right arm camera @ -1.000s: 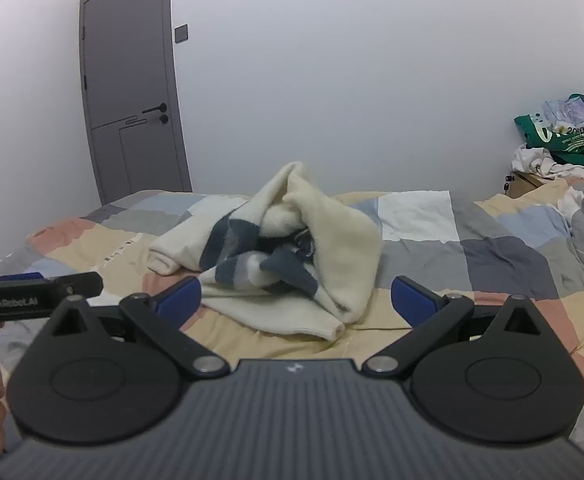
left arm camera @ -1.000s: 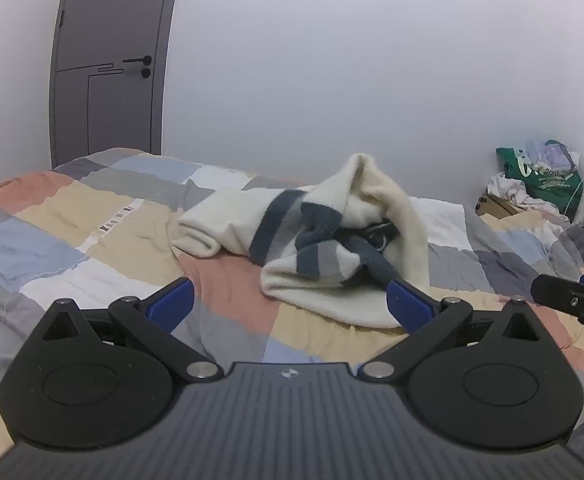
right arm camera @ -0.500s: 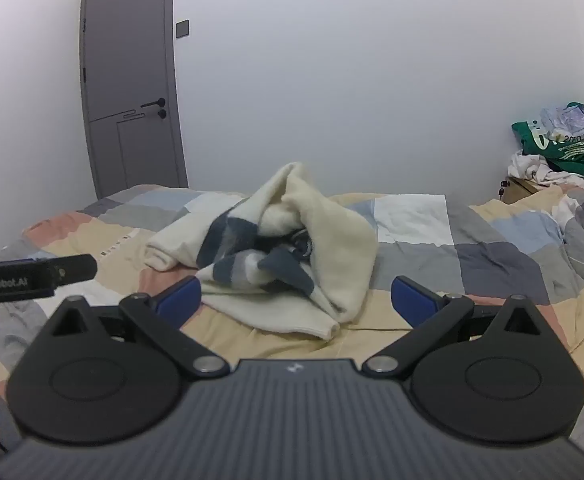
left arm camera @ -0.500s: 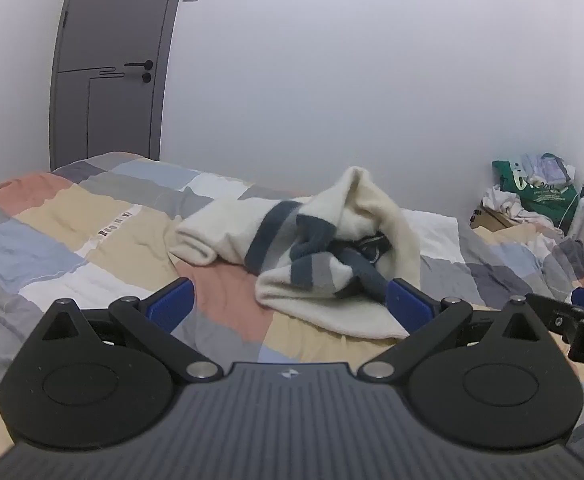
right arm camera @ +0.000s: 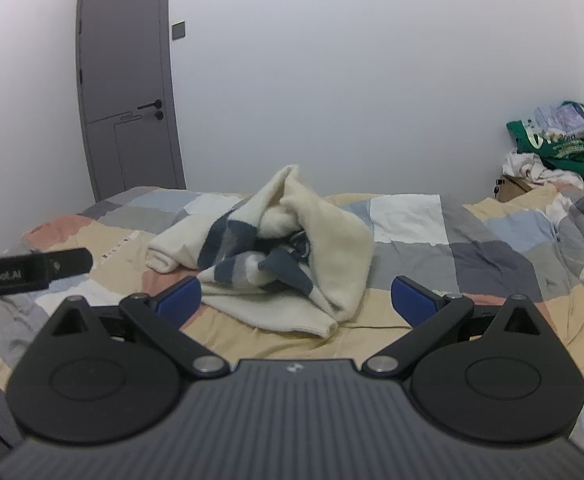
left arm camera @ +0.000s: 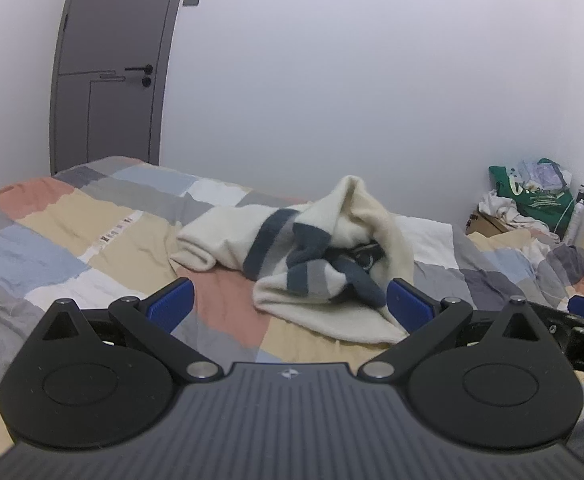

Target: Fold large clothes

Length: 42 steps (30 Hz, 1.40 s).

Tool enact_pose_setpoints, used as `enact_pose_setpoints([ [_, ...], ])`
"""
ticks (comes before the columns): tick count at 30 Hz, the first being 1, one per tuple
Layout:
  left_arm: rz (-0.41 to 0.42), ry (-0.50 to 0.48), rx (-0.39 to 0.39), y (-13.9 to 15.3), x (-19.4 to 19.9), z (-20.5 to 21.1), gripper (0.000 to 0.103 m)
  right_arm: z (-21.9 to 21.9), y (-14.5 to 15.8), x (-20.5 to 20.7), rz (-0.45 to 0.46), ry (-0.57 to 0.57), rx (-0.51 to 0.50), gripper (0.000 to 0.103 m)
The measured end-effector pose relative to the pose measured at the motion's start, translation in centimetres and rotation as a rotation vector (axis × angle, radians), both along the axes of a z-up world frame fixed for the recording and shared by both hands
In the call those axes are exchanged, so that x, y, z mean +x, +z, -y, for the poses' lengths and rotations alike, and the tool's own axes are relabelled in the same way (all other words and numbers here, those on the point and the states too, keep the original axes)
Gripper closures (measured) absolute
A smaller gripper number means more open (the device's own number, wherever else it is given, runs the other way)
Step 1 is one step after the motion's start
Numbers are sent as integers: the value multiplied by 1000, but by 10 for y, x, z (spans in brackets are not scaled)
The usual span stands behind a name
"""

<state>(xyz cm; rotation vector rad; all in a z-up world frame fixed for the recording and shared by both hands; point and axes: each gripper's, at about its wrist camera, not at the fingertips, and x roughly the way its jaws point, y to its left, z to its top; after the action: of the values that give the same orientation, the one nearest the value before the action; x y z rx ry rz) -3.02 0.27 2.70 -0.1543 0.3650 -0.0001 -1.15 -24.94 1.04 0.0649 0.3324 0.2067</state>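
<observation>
The cream sweater (left arm camera: 323, 256) with navy and grey stripes lies crumpled on the patchwork bed (left arm camera: 72, 232). The left gripper (left arm camera: 290, 306) hovers short of it, fingers apart and empty; its body reads "GenRobot.AI" in the right wrist view. The right gripper (right arm camera: 295, 300) also holds its fingers apart. A green printed bag (right arm camera: 555, 144) sits far right, lettering unreadable.

Bed (left arm camera: 92, 236) with patchwork cover; a crumpled cream, blue-striped sweater (left arm camera: 311, 256) (right arm camera: 276, 260) lies heaped at its middle.
</observation>
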Motion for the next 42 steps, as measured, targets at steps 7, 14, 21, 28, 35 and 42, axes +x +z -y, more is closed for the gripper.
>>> enact_pose_setpoints([
  [7, 3, 1, 45, -4, -2, 2, 0, 4, -1, -4, 19, -13, -12, 0],
  [14, -14, 19, 45, -12, 7, -7, 0, 9, -6, 2, 2, -2, -4, 0],
  [21, -17, 27, 66, -20, 20, -6, 0, 11, -15, 6, 4, 10, -7, 0],
  [28, -4, 13, 83, -22, 21, 3, 0, 11, -17, 10, -3, 13, -11, 0],
  [35, -6, 15, 104, -23, 23, 8, 0, 10, -18, 12, -3, 12, -9, 0],
  [42, -7, 8, 104, -24, 22, 10, 0, 10, -17, 12, -3, 14, -5, 0],
])
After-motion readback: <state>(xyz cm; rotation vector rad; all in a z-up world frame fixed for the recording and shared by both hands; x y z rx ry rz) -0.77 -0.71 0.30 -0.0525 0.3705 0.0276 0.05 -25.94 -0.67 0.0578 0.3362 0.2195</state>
